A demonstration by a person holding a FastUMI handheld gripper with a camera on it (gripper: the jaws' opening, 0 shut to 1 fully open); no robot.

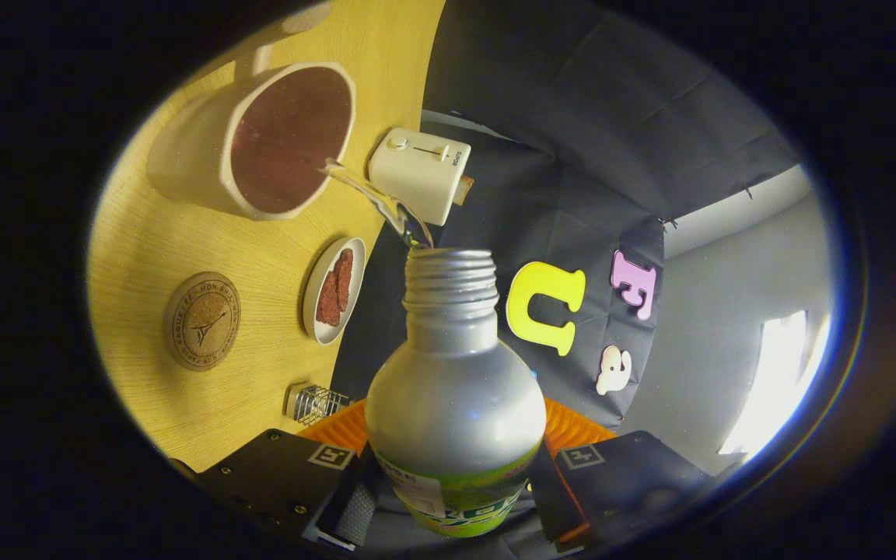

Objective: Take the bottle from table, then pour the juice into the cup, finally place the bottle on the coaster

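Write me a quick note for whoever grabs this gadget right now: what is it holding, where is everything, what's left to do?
Gripper: jaws shut on the bottle, which is tipped toward the cup.
Pouring is under way: a thin stream runs from the bottle's open mouth into the white cup, which holds dark liquid.
The round coaster sits bare on the wooden table, near a small plate of food and past the cup.
Done: bottle picked up, pour begun.
Left: finish pouring, right the bottle, set it on the coaster.
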